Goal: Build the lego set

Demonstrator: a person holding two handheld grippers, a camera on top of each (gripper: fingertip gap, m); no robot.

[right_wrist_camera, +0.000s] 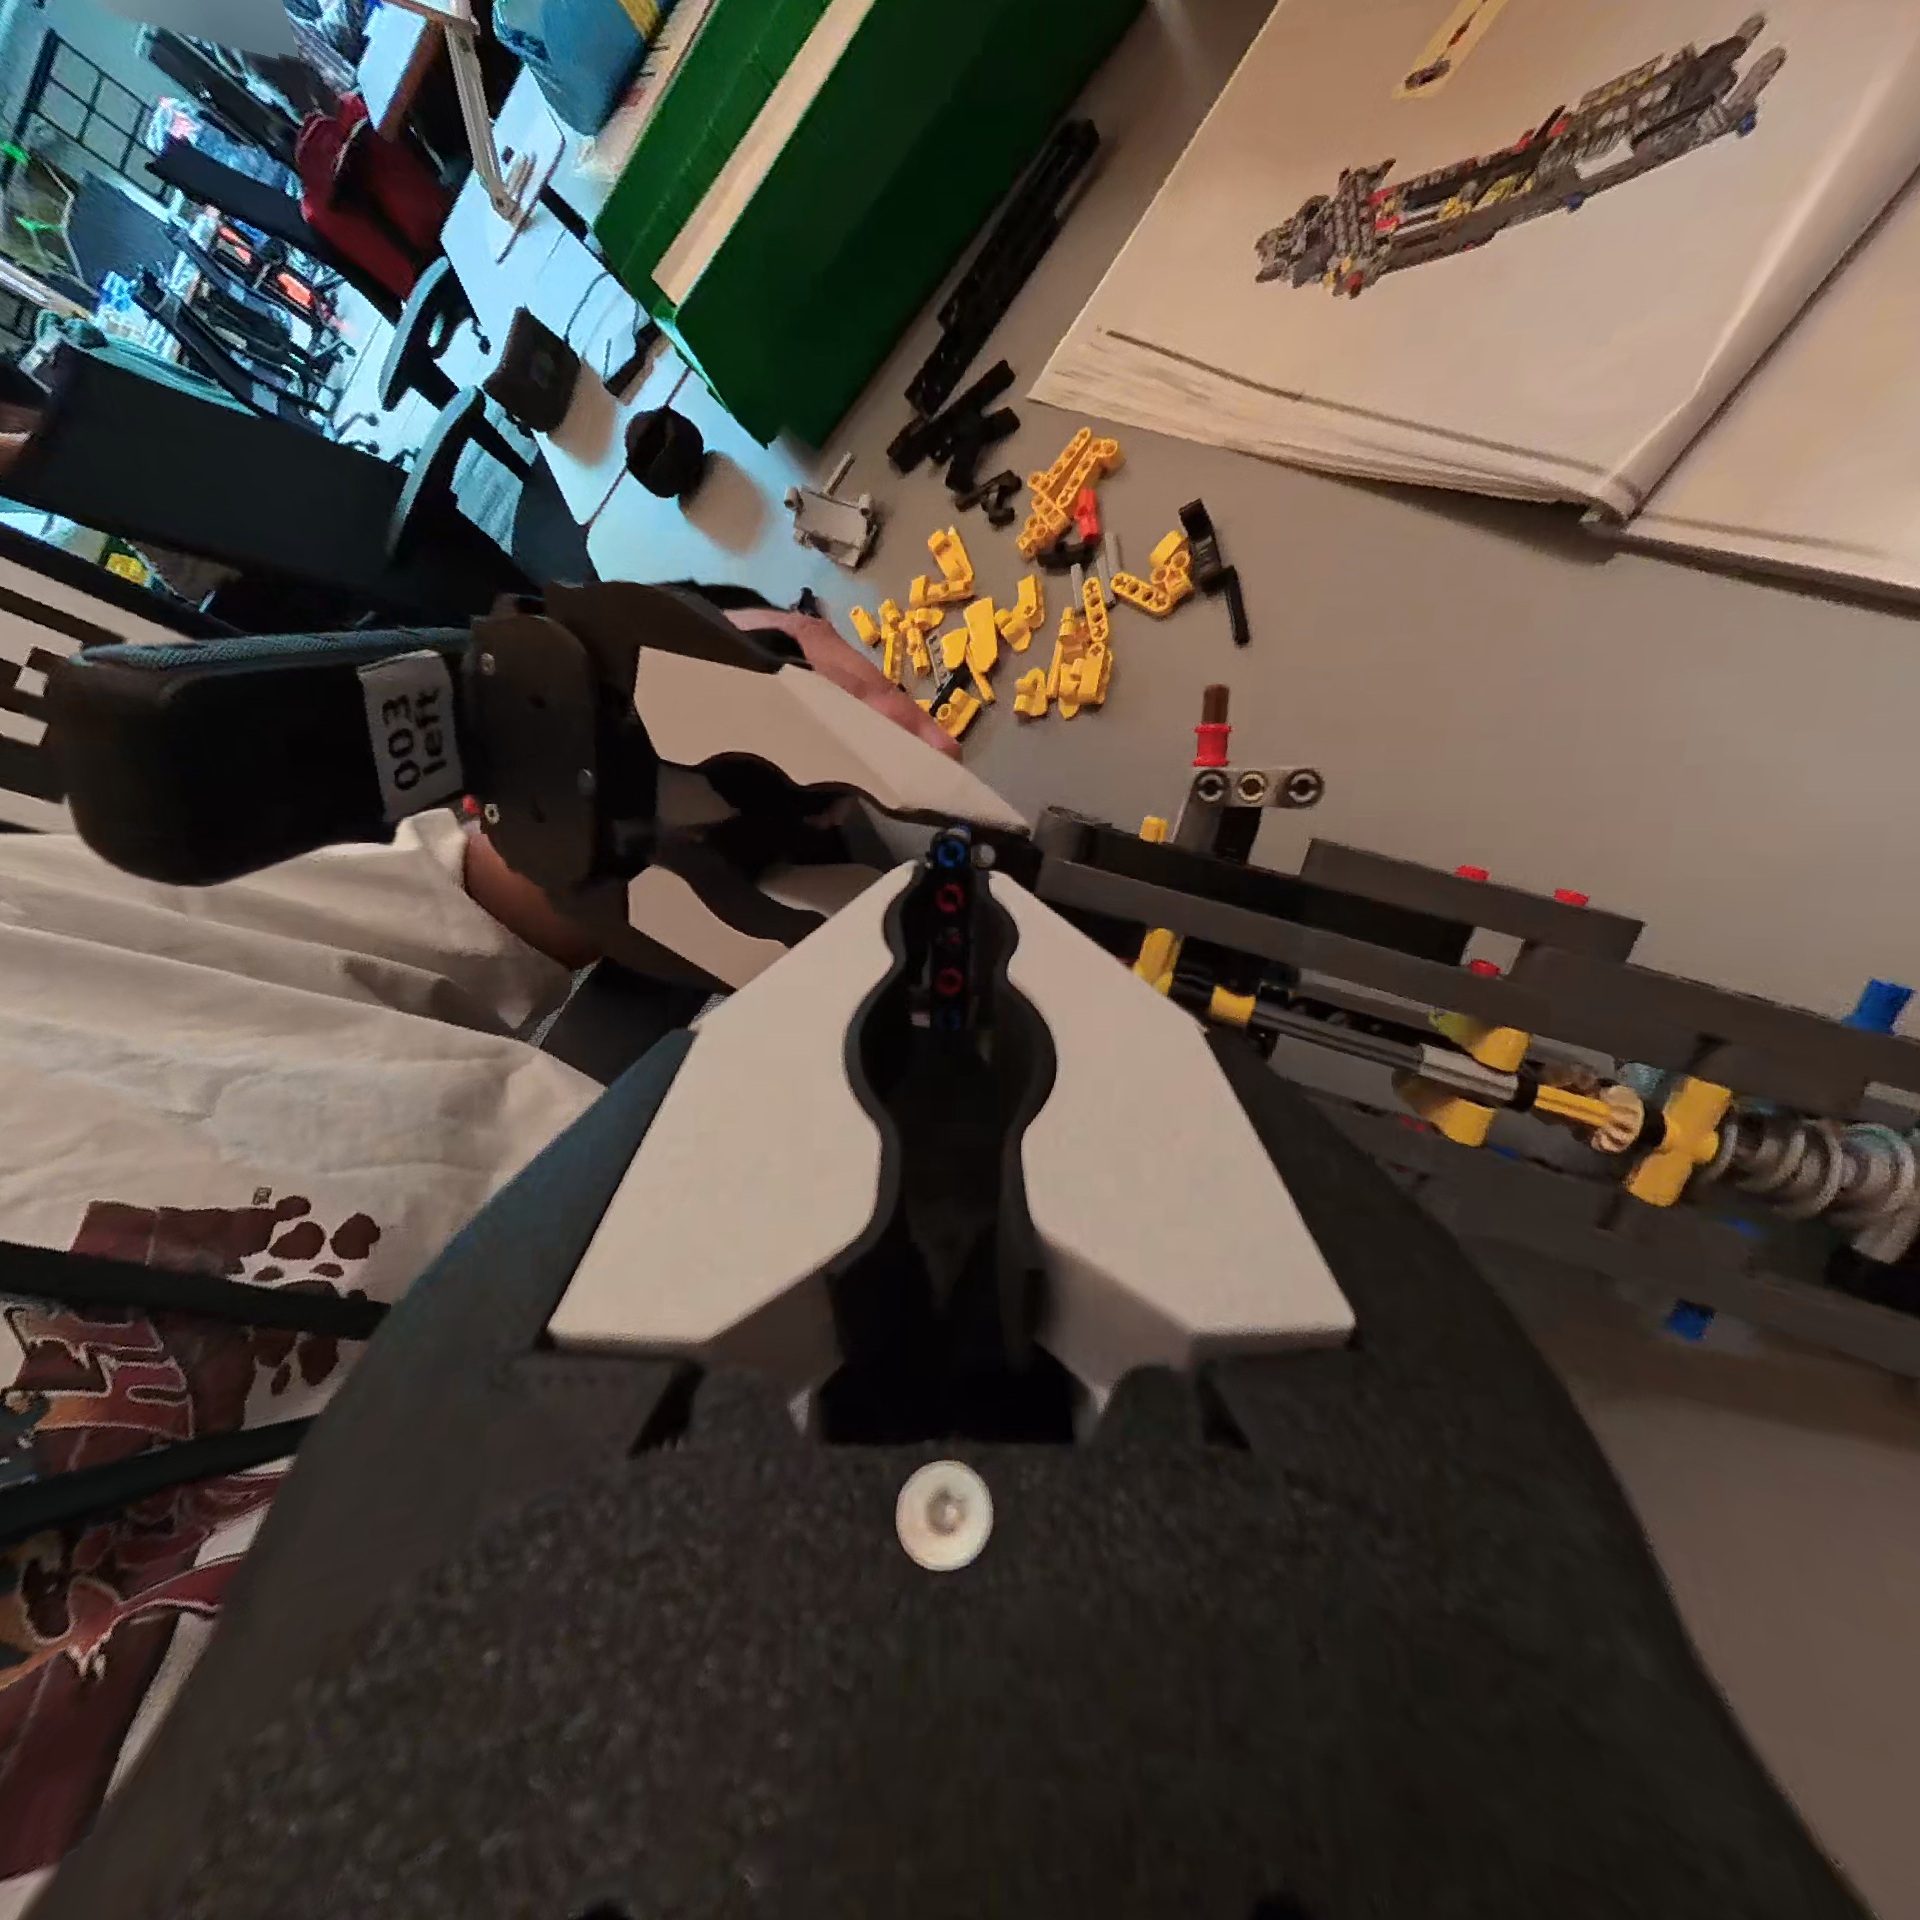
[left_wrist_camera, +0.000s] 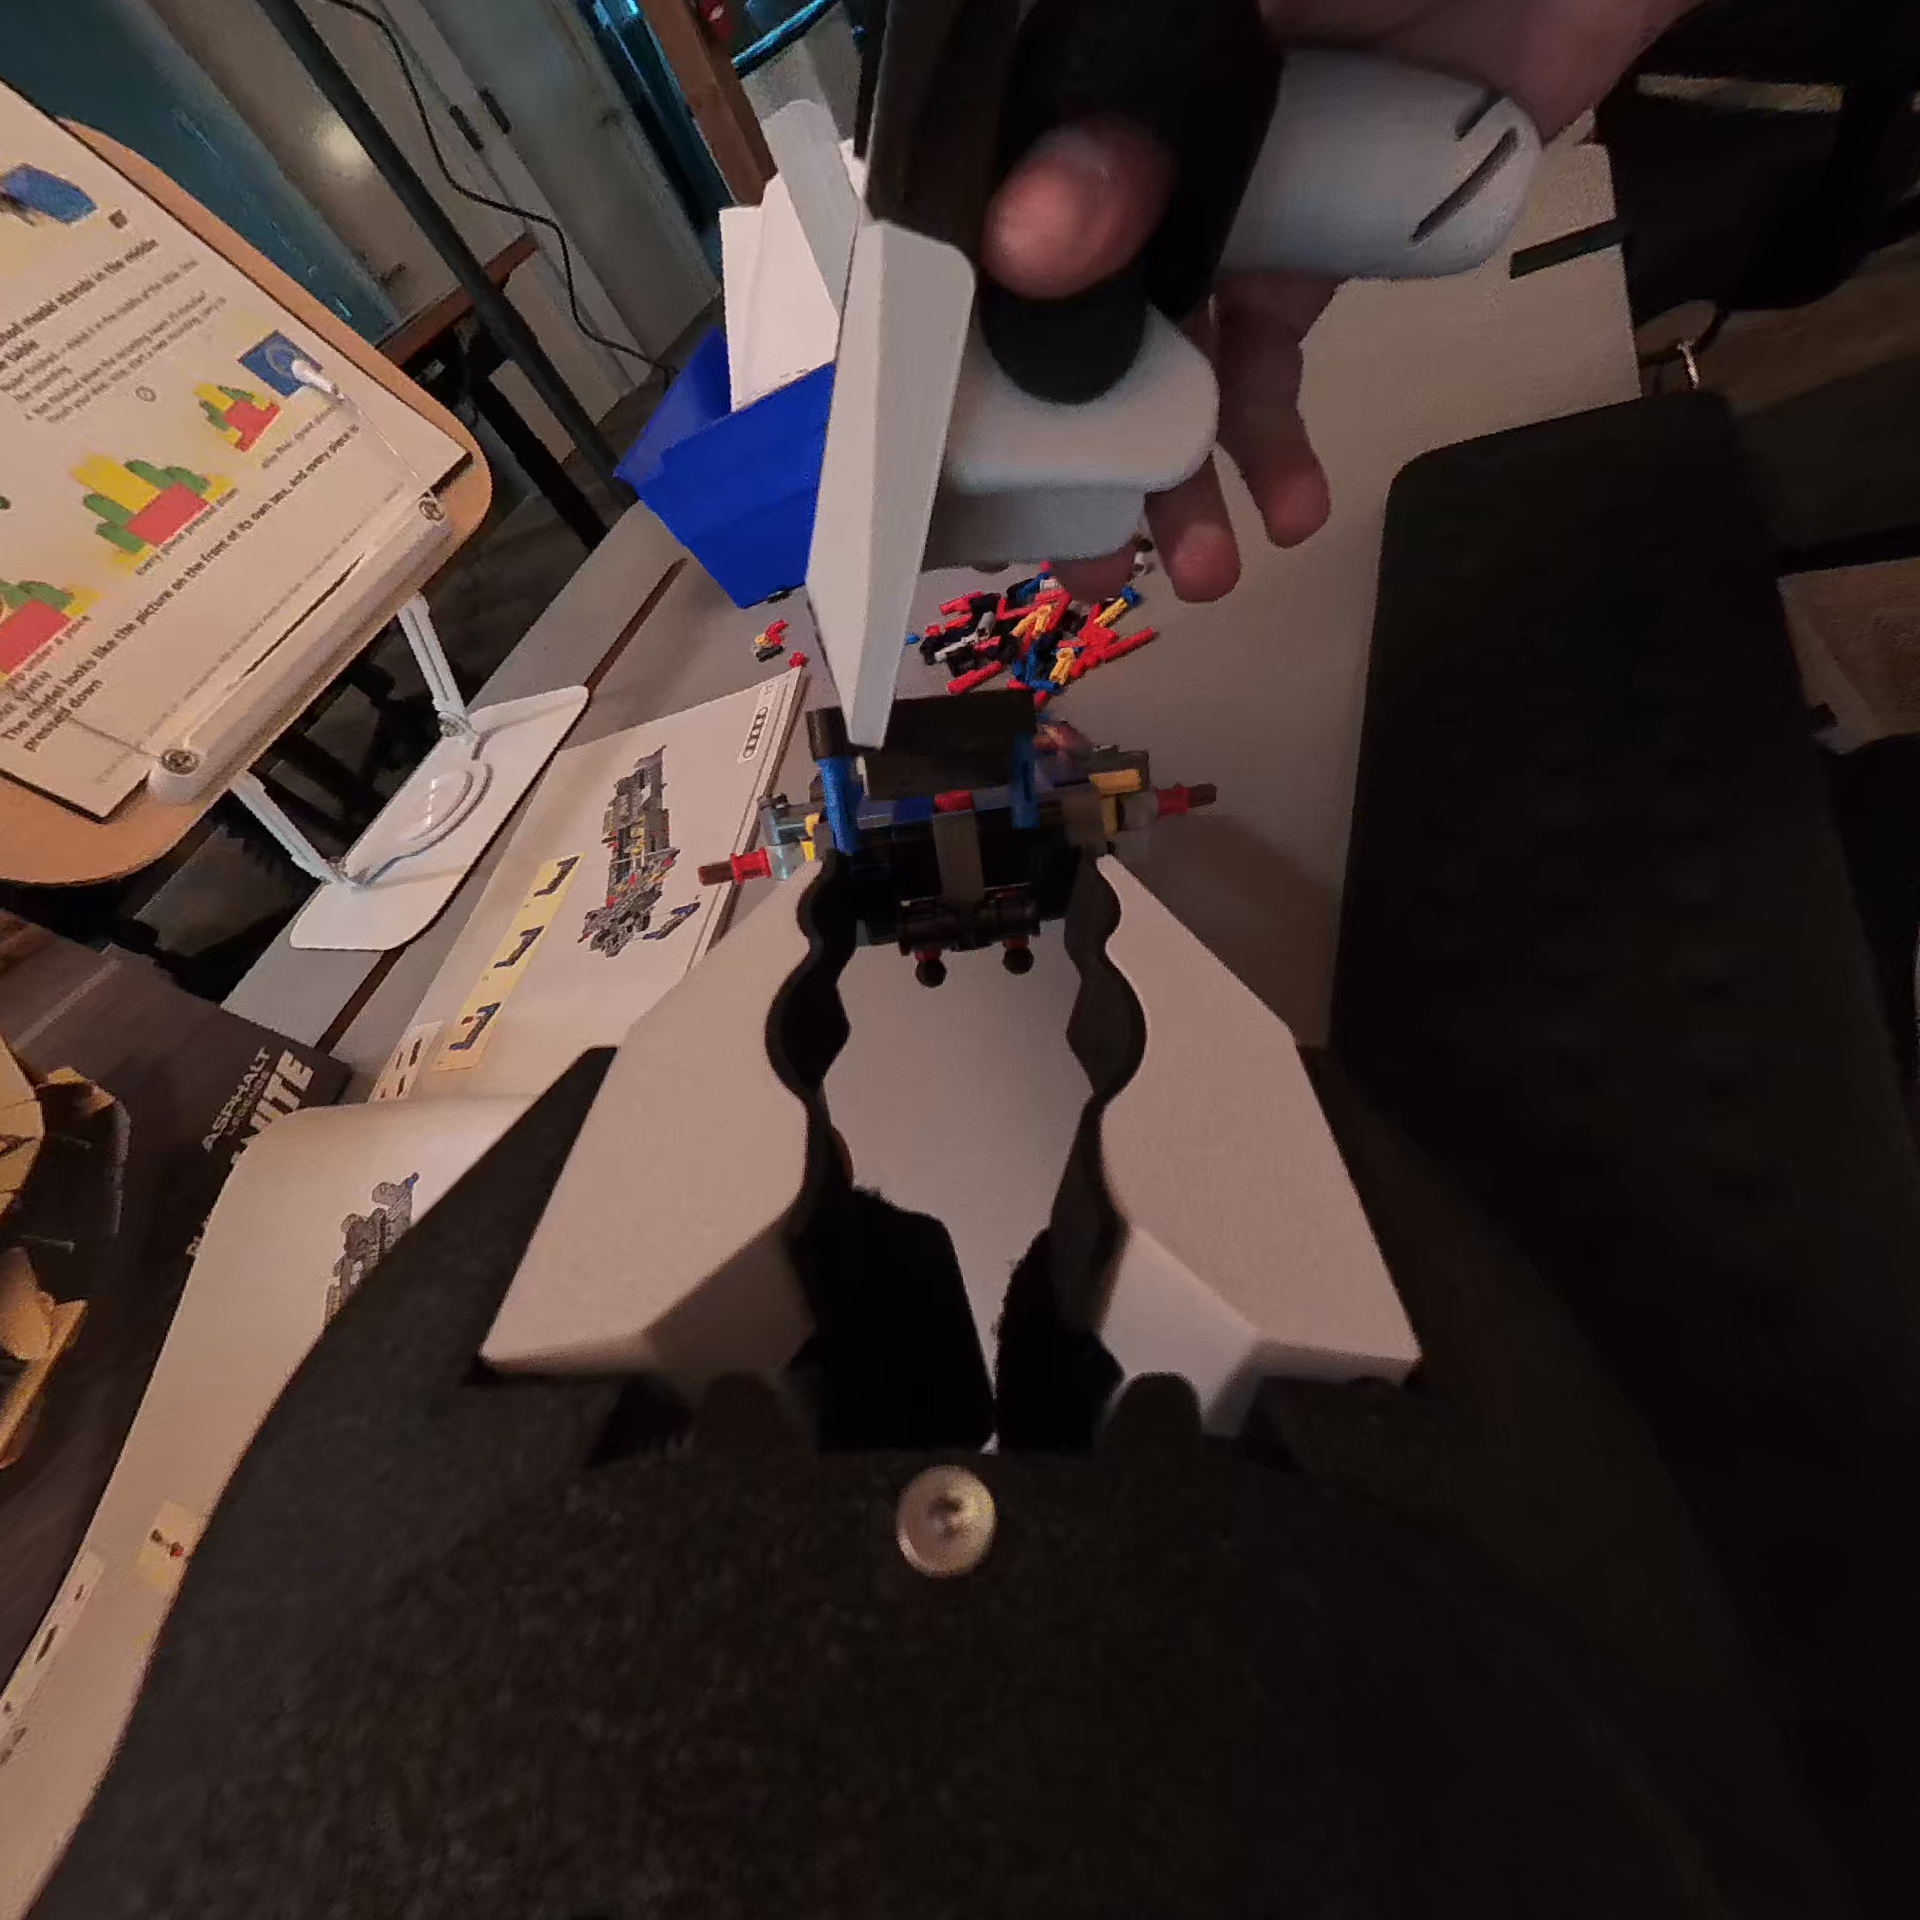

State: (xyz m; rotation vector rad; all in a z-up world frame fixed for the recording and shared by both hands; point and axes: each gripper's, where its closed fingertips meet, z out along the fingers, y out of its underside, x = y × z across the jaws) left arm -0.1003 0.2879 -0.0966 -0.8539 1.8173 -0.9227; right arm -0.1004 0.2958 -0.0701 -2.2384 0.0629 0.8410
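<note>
Lego chassis (left_wrist_camera: 951,862), mid-assembly on desk (left_wrist_camera: 1299,644).
Left gripper (left_wrist_camera: 951,883) clamped the chassis's near end; right gripper (right_wrist_camera: 951,868), pinching a black beam (right_wrist_camera: 948,956), stood directly above the chassis, whose long axis ran crosswise.

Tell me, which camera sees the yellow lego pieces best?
The right wrist view: the yellow pieces lie spread out and sharp on the table. The left wrist view shows only a few, mixed into a small, colourful pile.
</note>
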